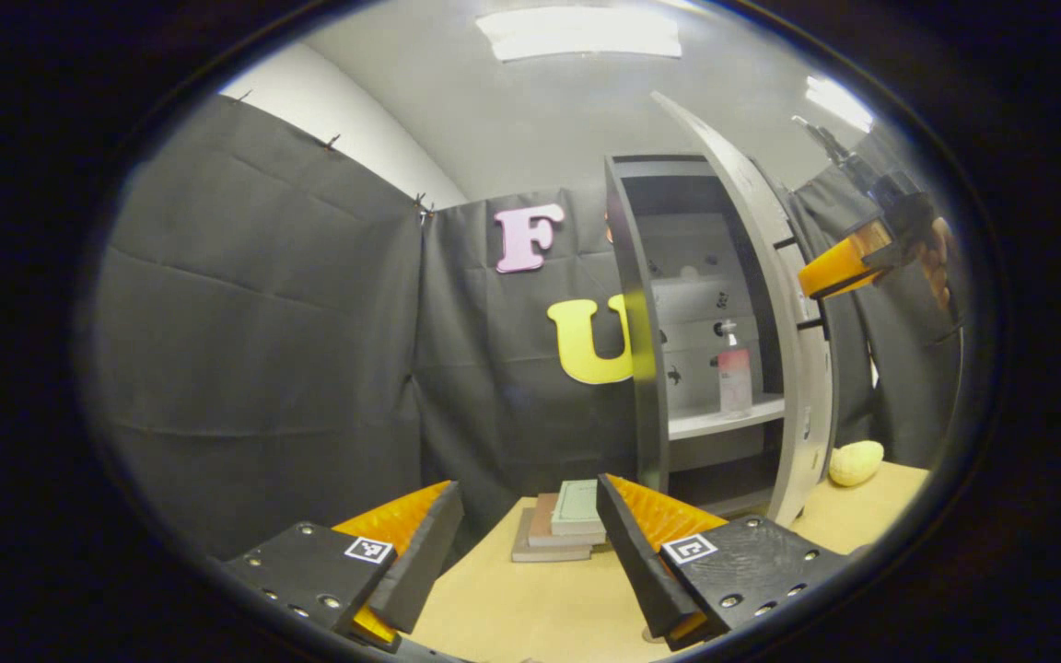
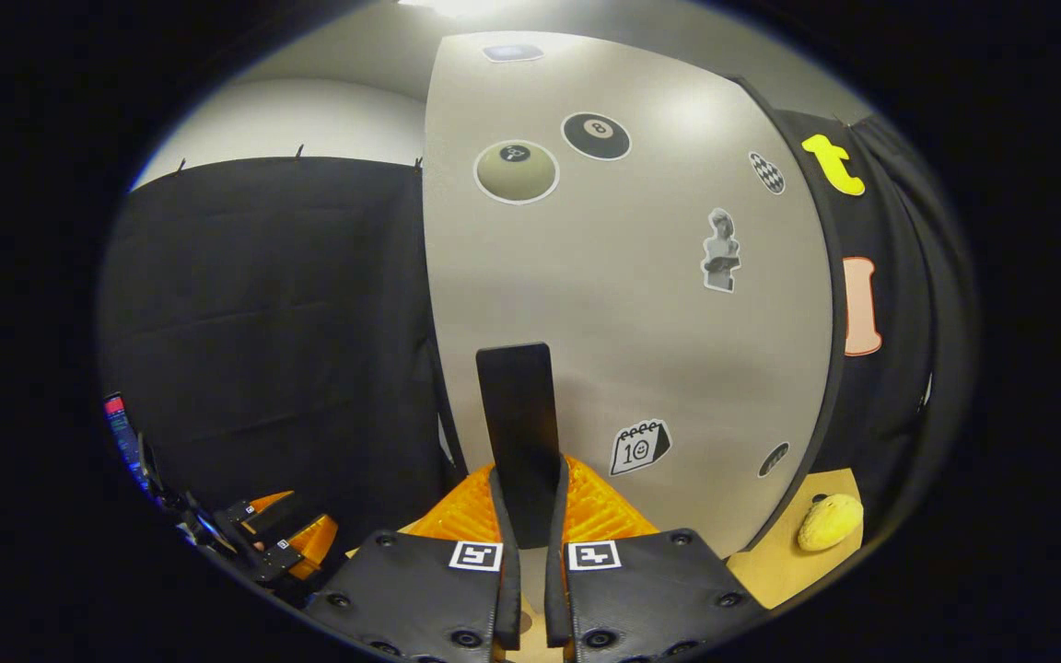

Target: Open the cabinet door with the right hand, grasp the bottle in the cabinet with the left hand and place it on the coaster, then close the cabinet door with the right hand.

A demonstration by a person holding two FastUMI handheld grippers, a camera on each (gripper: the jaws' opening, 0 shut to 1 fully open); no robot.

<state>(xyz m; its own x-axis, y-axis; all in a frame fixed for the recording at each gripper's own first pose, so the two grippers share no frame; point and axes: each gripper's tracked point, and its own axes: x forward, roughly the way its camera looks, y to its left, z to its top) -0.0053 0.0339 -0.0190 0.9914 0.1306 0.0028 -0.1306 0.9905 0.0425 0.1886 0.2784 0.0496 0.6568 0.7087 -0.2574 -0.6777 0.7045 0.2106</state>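
Right gripper (image 2: 530, 516) clamps the door handle (image 2: 517, 433); left gripper (image 1: 526, 543) gapes, bottle (image 1: 734, 379) ahead.

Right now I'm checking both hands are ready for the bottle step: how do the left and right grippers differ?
The left gripper is open with nothing between its fingers; the right gripper is shut on the door handle. The left hangs low over the table, back from the cabinet; the right is up at the open door. Both face the cabinet, where the bottle stands on a shelf.
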